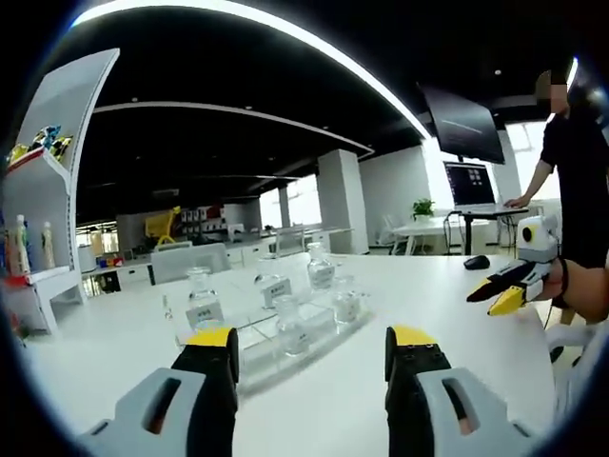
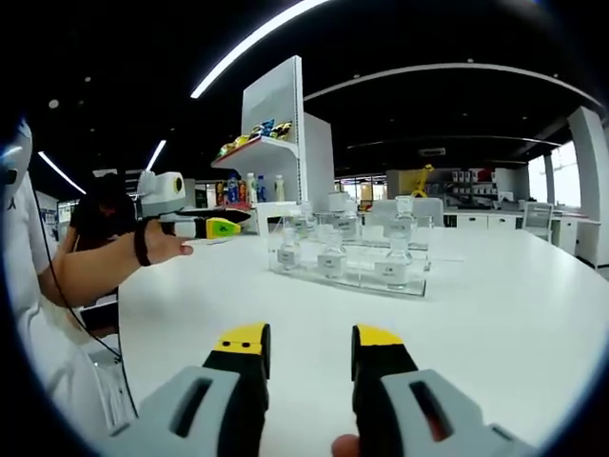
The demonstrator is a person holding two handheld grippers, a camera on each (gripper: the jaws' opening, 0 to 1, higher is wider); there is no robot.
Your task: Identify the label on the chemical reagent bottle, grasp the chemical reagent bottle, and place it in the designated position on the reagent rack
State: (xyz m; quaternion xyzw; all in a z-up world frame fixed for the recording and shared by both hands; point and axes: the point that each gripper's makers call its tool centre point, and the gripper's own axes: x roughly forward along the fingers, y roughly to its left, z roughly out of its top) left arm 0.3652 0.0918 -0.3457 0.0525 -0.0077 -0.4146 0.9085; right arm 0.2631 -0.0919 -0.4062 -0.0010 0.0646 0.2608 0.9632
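Both tongs, left [image 1: 311, 354] and right [image 2: 309, 350], spread and empty before clear white-labelled reagent bottles [image 2: 331, 256] on transparent rack [image 2: 407, 283].

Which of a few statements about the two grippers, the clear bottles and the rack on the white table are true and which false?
1. The left gripper holds a bottle. False: its yellow-tipped jaws stand open with nothing between them.
2. The clear glass reagent bottles carry white labels. True.
3. The bottles stand in a dark wooden crate. False: they stand in a clear acrylic reagent rack.
4. The right gripper is open and short of the rack. True.
5. The round white table carries the rack. True.
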